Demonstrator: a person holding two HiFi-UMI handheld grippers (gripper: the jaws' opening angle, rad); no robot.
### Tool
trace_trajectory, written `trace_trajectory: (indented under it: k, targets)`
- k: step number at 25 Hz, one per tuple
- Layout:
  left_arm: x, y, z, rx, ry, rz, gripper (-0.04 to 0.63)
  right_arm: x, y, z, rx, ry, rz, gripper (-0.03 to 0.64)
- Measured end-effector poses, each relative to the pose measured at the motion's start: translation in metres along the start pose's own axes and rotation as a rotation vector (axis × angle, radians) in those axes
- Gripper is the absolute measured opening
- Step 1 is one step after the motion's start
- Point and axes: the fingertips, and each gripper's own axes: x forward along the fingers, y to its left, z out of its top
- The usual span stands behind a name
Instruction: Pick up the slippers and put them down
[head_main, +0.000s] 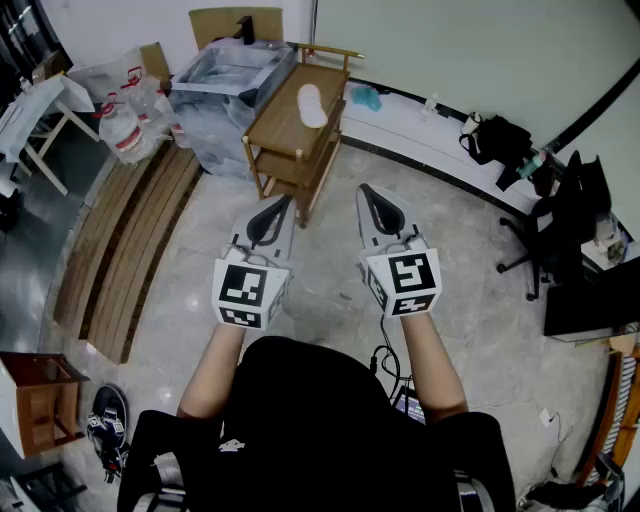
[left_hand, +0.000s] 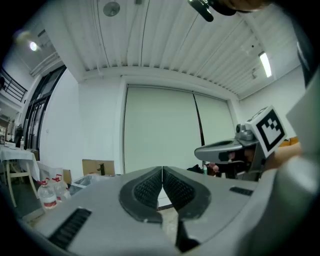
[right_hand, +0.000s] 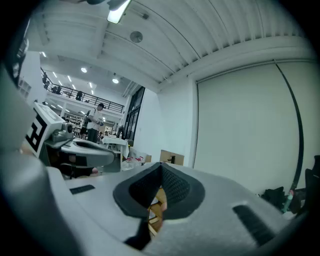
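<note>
We hold both grippers level over the floor (head_main: 330, 300), side by side and short of the wooden rack (head_main: 275, 128). The left gripper (head_main: 278, 208) has its jaws pressed together with nothing between them, and the right gripper (head_main: 370, 195) has its jaws meeting at the tips, also empty. A white slipper (head_main: 311, 105) lies on the rack's top shelf, by its right edge toward the far end, well apart from both grippers, with a clear bin (head_main: 230, 75) just left of the rack
</note>
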Motion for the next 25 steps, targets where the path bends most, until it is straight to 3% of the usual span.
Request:
trace_trajectory:
  k: [5,15,25]
  targets:
    - [-0.003,-0.004,0.001,-0.002,0.009,0.007,0.008,-0.007,-0.005,-0.006,0.062,-0.007,-0.002,-0.015]
    - [-0.008,0.0,-0.006,-0.007,0.024,0.021,0.008,-0.013,-0.002,-0.025,0.067,0.029,0.006,-0.015]
    - [0.03,0.012,-0.014,-0.026,0.033,0.012,0.008,0.016,-0.028,-0.048,0.068,0.079,-0.018,-0.015]
